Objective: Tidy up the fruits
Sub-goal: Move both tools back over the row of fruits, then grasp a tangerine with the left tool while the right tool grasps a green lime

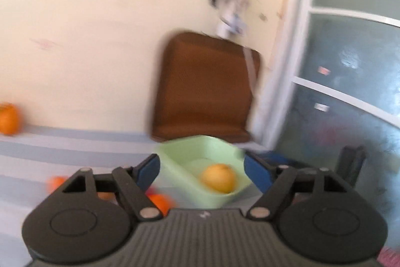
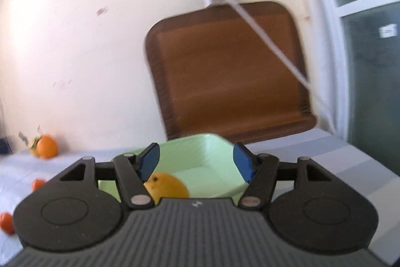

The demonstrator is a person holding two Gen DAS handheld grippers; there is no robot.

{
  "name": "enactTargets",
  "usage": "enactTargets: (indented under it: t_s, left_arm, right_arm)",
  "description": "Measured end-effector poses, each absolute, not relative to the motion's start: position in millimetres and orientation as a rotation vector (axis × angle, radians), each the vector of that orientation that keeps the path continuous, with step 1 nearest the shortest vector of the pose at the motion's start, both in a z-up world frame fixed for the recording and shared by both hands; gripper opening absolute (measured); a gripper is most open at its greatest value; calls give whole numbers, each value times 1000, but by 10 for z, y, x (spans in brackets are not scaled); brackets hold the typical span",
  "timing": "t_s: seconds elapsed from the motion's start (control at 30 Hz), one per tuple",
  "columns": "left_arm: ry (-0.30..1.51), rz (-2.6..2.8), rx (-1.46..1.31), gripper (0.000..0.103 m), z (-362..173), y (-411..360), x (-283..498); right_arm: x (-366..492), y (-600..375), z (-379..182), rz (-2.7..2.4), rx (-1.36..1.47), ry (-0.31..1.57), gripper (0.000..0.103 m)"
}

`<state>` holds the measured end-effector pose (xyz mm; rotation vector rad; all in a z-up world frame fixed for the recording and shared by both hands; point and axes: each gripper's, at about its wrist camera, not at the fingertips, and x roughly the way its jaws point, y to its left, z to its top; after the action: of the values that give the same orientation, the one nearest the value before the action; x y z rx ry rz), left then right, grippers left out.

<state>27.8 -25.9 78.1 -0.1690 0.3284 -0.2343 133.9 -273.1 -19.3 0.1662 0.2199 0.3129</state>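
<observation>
A light green tray (image 1: 175, 157) holds one yellow-orange fruit (image 1: 219, 178). My left gripper (image 1: 202, 170) is open and empty, above the tray's near side. Small orange fruits (image 1: 160, 202) lie on the striped cloth at lower left, and a bigger orange (image 1: 8, 119) sits by the wall at far left. In the right wrist view the same green tray (image 2: 207, 157) and yellow-orange fruit (image 2: 167, 188) lie just beyond my right gripper (image 2: 197, 164), which is open and empty. An orange with leaves (image 2: 46, 147) and small oranges (image 2: 37, 184) lie to the left.
A brown wooden tray (image 1: 205, 86) leans upright against the cream wall behind the green tray; it also shows in the right wrist view (image 2: 230, 71). A white cable (image 2: 270, 39) crosses it. A glass door (image 1: 350, 66) stands at the right. Both views are blurred.
</observation>
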Motion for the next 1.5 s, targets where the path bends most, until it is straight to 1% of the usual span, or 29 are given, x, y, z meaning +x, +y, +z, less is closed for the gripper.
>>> enactTargets:
  t_s: [0.07,0.1,0.2,0.23,0.33,0.47,0.57,0.63,0.83,0.9,0.97,1.0,1.03,1.3,1.5]
  left_arm:
    - [324,-135,-147,78,717,26,63]
    - [337,-93,-148,78,682,179,-18]
    - [389,9,-186,78,551,575,-148]
    - [399,32,-195,78,500,660,-177]
    - [432,56,-215,78,331,728,-186]
    - [503,44,-181,77,111,586,-75]
    - [563,41,-170,70,-9,530,23]
    - [582,52,-173,67,-48,553,53]
    - [580,50,-185,67,-73,561,138]
    - [585,37,-158,62,-86,502,157]
    - [590,22,-127,46,-88,445,163]
    - [602,20,-117,42,-98,424,177]
    - [607,19,-112,39,-106,415,191]
    - [597,-46,-176,38,-60,403,60]
    - [587,-180,-149,38,18,13,62]
  right_arm:
    - [1281,-2773,-191,292,196,230,60]
    - [1216,-2784,-191,293,213,236,53]
    - [1037,-2740,-173,349,240,240,49]
    - [977,-2681,-161,385,228,243,45]
    - [874,-2386,-150,490,155,272,45]
    - [718,-1876,-195,610,20,346,45]
    - [708,-1507,-230,656,-85,385,45]
    - [733,-1299,-250,678,-140,401,46]
    - [875,-884,-374,625,-288,447,46]
    - [965,-823,-410,646,-299,484,46]
    - [952,-773,-467,656,-323,520,45]
    - [956,-772,-461,661,-316,520,39]
    - [968,-782,-458,663,-309,526,30]
    - [672,-1125,-452,674,-244,475,30]
    - [447,-1558,-459,621,-213,459,30]
